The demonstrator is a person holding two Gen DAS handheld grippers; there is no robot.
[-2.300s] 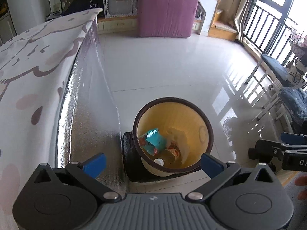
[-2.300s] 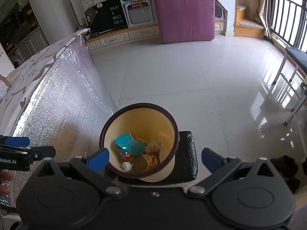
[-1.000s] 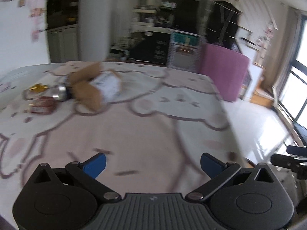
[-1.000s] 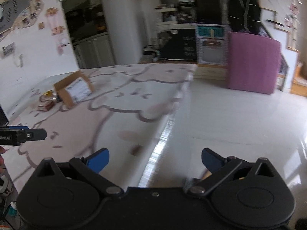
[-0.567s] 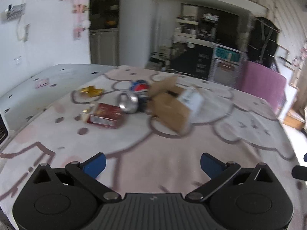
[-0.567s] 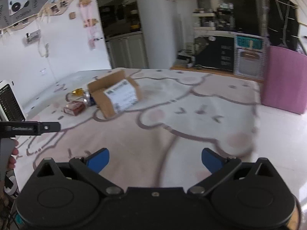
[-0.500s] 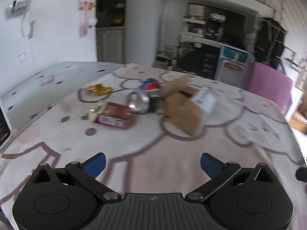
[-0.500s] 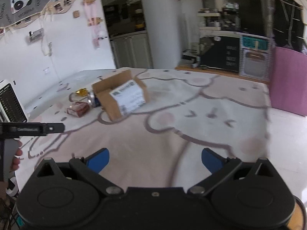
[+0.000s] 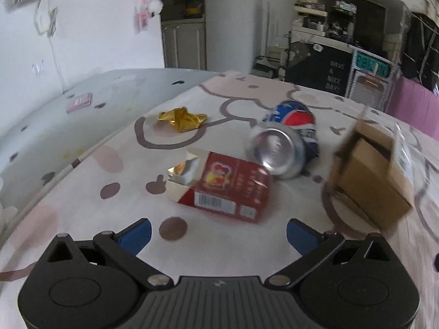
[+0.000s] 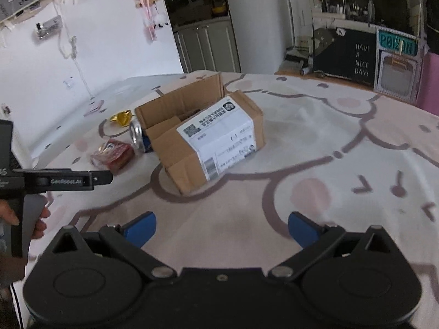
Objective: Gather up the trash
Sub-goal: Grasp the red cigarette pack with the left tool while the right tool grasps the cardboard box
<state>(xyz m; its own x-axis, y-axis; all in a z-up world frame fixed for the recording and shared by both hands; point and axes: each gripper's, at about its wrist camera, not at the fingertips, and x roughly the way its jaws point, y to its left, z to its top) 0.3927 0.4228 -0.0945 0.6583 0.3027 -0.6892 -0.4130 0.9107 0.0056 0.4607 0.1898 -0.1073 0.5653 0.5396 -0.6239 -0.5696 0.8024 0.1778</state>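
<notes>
Before the red carton [image 9: 219, 189], left claw [image 9: 218, 233] gapes empty.

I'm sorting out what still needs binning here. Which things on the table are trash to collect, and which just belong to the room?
Trash to collect:
red carton
soda can
gold wrapper
cardboard box

Just lying about:
pink card
pink cushion
chalkboard sign
patterned tablecloth

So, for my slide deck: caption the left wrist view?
Open left claw faces a red carton, soda can, gold wrapper and cardboard box.
</notes>
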